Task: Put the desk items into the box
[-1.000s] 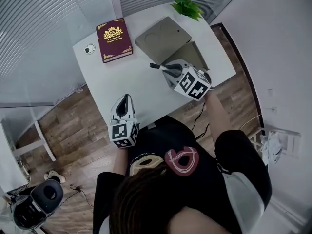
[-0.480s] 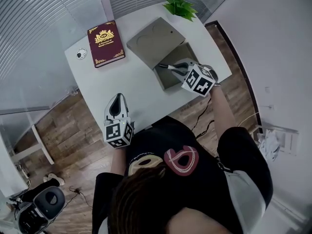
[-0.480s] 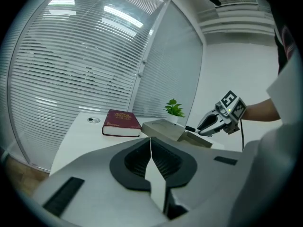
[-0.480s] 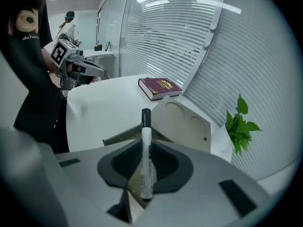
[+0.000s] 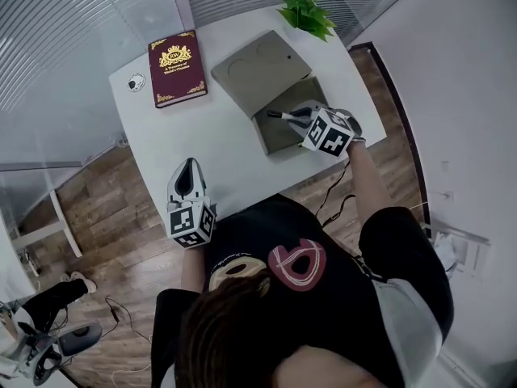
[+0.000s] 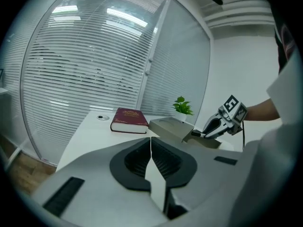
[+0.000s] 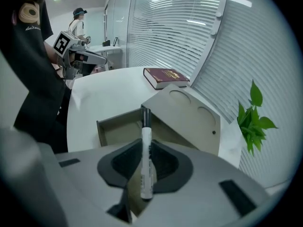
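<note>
The right gripper [image 7: 146,162] held a white marker [image 7: 146,141] in narrowly set fingers, its black cap over the open box [image 5: 279,138] at 2 o'clock on the worktop [image 5: 218,148]. The left gripper [image 6: 150,150], fingers together and empty, hovered at 7 o'clock.

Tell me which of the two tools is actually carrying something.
The right tool: its jaws clamp a white marker with a black cap, above the open box. The left tool is shut with nothing between its jaws.
</note>
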Available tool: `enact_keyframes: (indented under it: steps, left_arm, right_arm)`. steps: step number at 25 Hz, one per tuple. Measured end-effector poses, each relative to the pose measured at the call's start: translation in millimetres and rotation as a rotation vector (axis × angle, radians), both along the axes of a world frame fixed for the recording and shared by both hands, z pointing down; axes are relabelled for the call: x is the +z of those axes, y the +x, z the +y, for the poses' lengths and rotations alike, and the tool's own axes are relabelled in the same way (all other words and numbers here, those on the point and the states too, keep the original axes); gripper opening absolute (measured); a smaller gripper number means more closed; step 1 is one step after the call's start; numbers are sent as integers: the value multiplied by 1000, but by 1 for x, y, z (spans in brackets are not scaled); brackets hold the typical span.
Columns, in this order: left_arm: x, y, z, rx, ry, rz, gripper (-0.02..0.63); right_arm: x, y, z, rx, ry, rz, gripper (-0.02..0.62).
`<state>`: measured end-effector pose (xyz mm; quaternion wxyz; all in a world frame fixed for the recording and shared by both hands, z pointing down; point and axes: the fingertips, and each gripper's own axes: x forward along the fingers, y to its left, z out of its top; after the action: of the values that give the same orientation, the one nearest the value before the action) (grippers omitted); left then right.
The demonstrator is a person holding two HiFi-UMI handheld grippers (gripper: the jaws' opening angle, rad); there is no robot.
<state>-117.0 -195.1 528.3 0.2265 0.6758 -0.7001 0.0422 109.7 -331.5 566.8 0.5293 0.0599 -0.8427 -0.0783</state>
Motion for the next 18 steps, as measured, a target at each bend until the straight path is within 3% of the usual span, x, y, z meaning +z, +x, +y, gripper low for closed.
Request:
enact_keyframes:
  steps: [8, 18]
  left_arm:
    - [0, 9, 2, -60, -12, -13, 20]
    - [4, 10, 24, -158, -17, -16, 20]
  right_arm:
    - [26, 1, -7, -69, -18, 46, 72]
    - [48, -2, -12, -59, -66, 24, 72]
